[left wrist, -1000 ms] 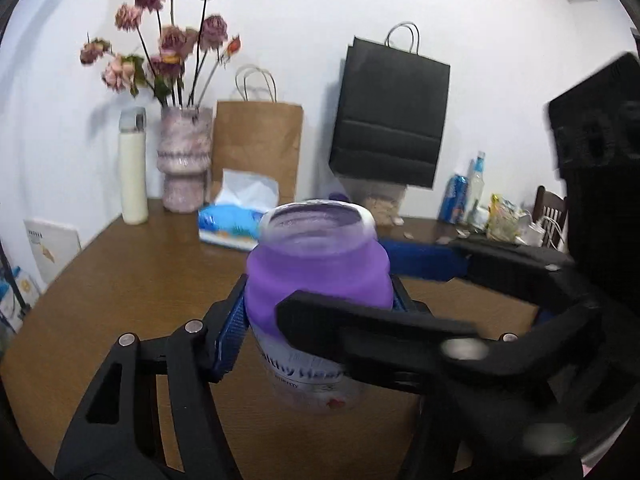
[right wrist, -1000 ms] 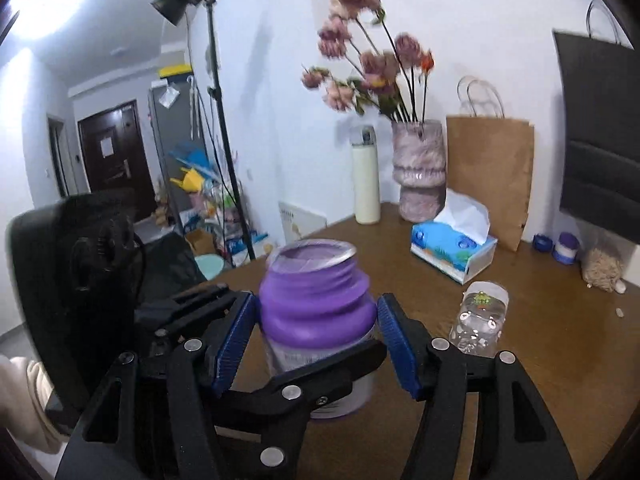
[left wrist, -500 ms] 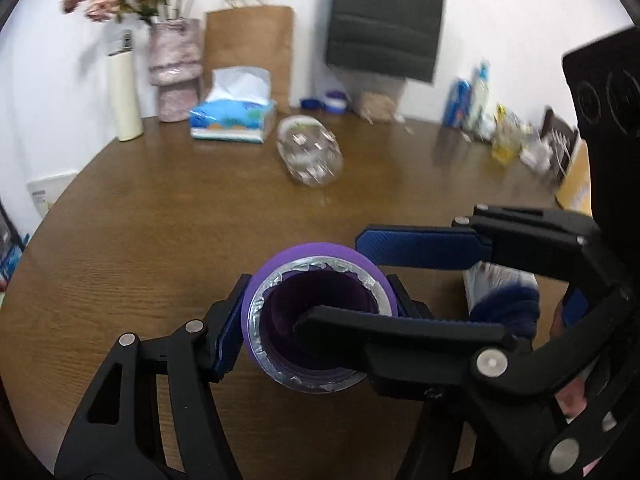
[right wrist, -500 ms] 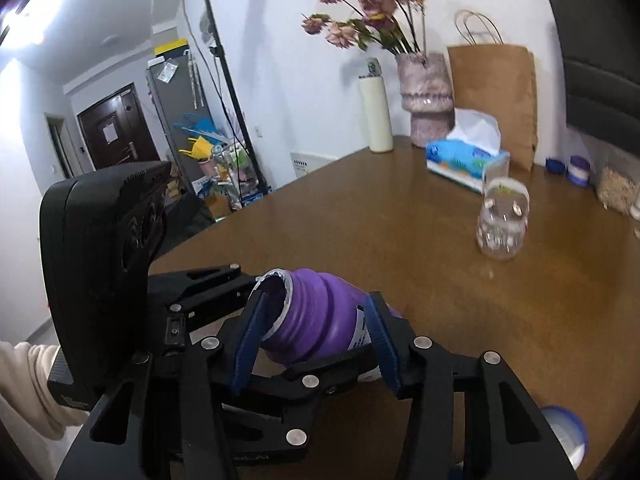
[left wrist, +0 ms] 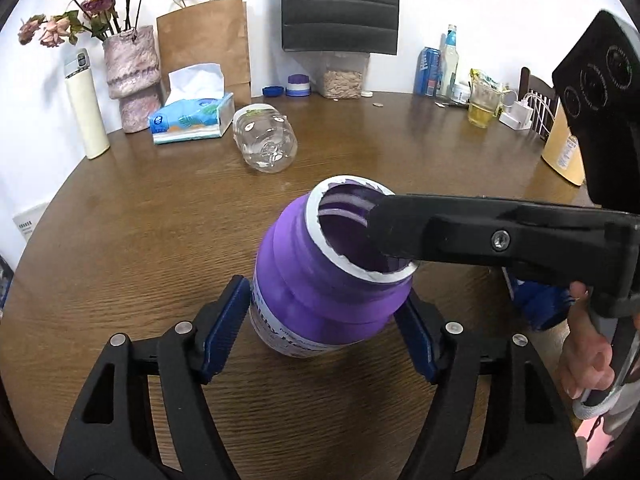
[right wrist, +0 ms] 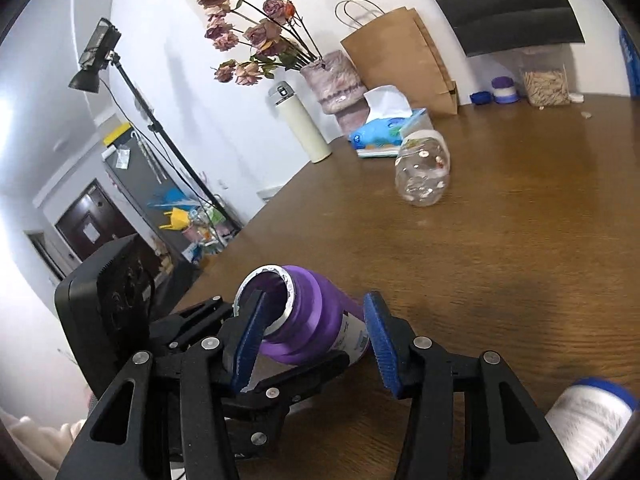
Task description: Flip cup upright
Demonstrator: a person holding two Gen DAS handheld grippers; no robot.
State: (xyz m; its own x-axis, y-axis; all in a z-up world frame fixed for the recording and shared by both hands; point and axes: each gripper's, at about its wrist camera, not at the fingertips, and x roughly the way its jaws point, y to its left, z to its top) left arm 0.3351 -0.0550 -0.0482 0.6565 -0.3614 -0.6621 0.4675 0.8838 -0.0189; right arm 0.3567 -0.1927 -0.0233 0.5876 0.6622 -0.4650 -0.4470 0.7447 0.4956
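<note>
The cup is a purple-necked open jar (left wrist: 332, 280) with a white label, tilted on the brown table, its mouth facing up and toward the right gripper. My left gripper (left wrist: 324, 336) has its blue pads on both sides of the jar's lower body, seemingly touching it. In the right wrist view the jar (right wrist: 308, 324) leans to the left. My right gripper (right wrist: 316, 344) is open around it, one finger (right wrist: 248, 340) across the jar's mouth, the other pad (right wrist: 380, 344) apart from its side.
A clear plastic jar (left wrist: 266, 142) lies on its side mid-table. A tissue box (left wrist: 192, 118), vase with flowers (left wrist: 132, 76), cream thermos (left wrist: 86, 104) and paper bags stand at the back. Bottles and a glass (left wrist: 484, 104) stand back right. A blue-capped jar (right wrist: 592, 420) lies near right.
The jar has been lowered from the air onto the table and now stands tilted. My right gripper's jaws have opened wider around it. The left gripper still has it.
</note>
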